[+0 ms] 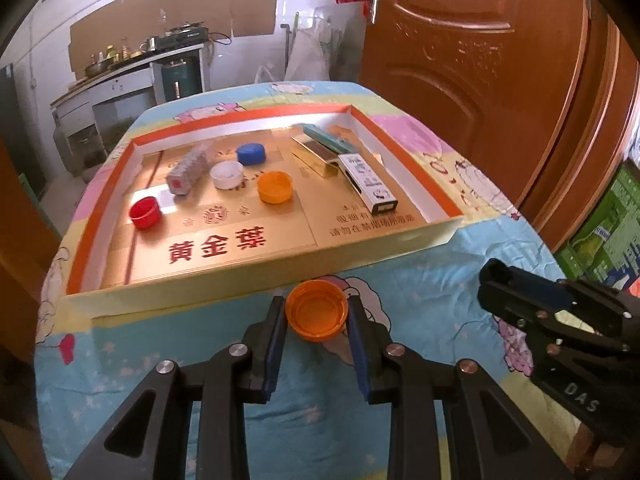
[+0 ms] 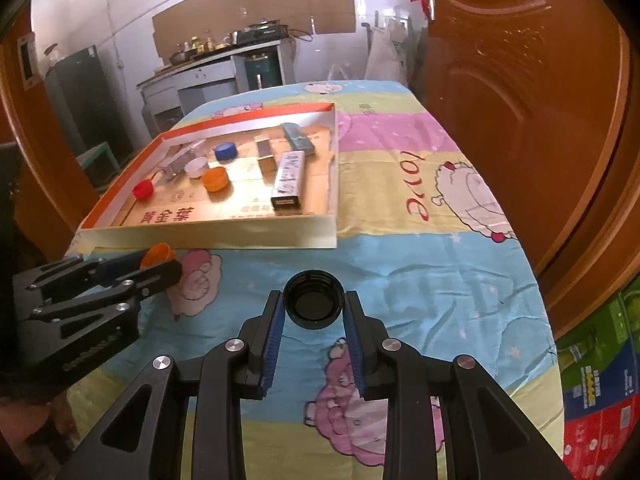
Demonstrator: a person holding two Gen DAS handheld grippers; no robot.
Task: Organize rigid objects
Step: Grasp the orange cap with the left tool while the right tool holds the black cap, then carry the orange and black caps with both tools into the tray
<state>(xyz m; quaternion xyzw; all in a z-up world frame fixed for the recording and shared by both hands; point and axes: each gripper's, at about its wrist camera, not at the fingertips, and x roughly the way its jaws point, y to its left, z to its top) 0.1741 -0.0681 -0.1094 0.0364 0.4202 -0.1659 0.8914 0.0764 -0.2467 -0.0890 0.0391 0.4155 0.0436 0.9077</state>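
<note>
Both jaws clamped on caps, orange cap (image 1: 317,312) left, black cap (image 2: 313,305) right
I hold them rim-up for the tray (image 1: 248,280), where other caps already lie

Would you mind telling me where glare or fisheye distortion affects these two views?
Left wrist view: a bright glare patch on the gold tray floor beside the red cap; the tray's edges bow from the fisheye. Right wrist view: the door curves strongly, corners are dark; the black cap stays sharp.
</note>
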